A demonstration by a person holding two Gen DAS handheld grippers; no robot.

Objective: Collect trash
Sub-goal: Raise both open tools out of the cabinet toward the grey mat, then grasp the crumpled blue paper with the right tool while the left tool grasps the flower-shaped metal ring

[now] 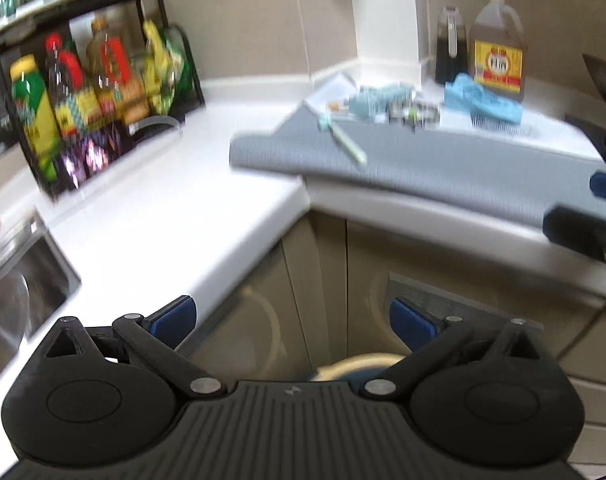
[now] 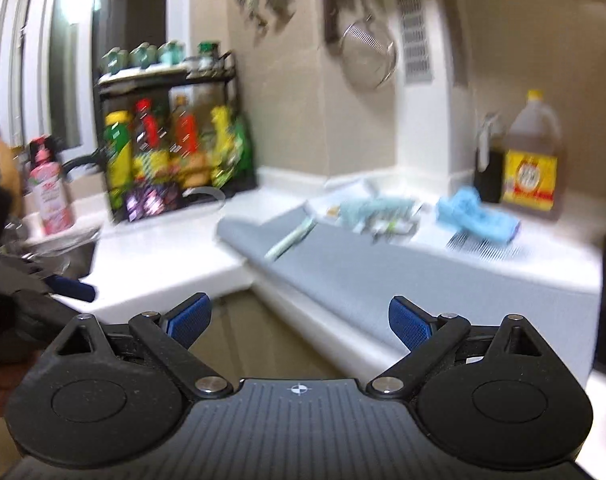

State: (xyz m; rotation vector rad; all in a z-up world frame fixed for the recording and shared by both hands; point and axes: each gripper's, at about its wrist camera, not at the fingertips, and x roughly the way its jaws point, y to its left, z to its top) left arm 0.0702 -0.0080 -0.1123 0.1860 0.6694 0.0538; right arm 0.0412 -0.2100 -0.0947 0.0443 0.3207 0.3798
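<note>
Trash lies on the far corner of the white counter: a crumpled blue wrapper (image 1: 483, 100) (image 2: 477, 216), a pale teal packet (image 1: 377, 100) (image 2: 375, 208), small clear scraps (image 1: 413, 114) and a pale green stick (image 1: 345, 140) (image 2: 289, 238) on the grey mat (image 1: 443, 164) (image 2: 351, 268). My left gripper (image 1: 293, 320) is open and empty, below the counter edge in front of the cabinets. My right gripper (image 2: 299, 320) is open and empty, short of the mat. Both views are blurred.
A black rack of bottles (image 1: 91, 92) (image 2: 175, 148) stands at the back left. A large brown jug (image 1: 497, 48) (image 2: 531, 160) and dark bottle (image 1: 449, 48) stand at the back right. A steel sink (image 1: 19, 284) is at left. A round bin rim (image 1: 359, 364) shows below.
</note>
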